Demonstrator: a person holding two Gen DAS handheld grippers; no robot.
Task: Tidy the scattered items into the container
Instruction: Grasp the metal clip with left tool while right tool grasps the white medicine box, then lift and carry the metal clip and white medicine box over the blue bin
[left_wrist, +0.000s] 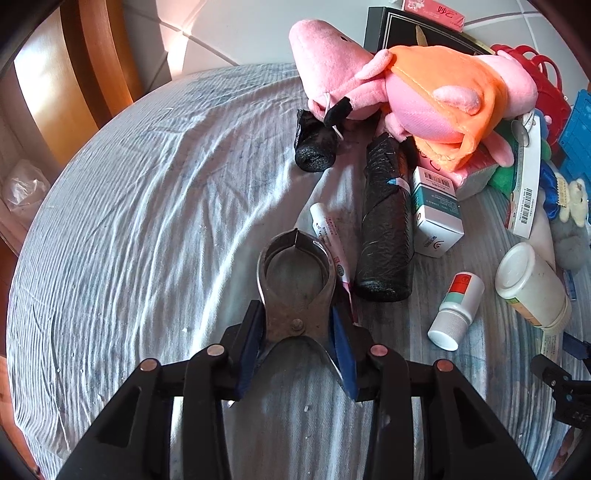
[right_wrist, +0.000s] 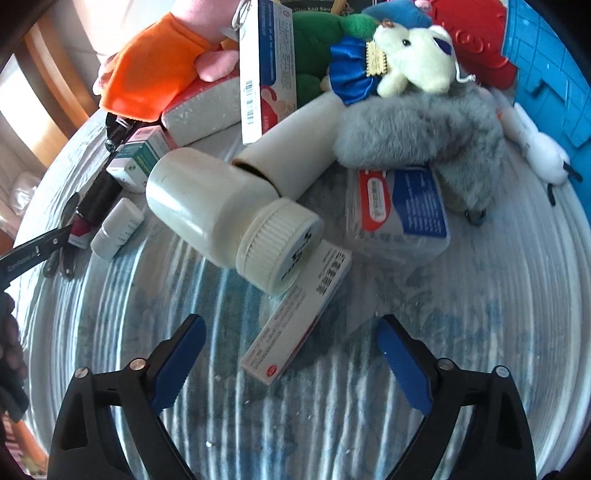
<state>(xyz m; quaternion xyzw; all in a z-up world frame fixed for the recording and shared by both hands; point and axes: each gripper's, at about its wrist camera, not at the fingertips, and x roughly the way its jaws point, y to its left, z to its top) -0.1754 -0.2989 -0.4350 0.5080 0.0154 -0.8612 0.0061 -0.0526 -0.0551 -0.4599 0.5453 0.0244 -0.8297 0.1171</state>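
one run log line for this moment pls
left claw: shut on pincers | right claw: open, above flat medicine box, beside white bottle | nothing binned yet

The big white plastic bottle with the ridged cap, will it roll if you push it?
Probably: the big white plastic bottle lies on its side, and its body is round. The flat white box under its ridged cap may stop it. Smooth walls could slip.

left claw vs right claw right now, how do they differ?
The left claw is shut on rusty metal pincers; the right claw stands open, holding nothing. The left claw faces mostly bare cloth; the right claw hangs over a flat medicine box beside a big white bottle. Both have blue pads and point down.
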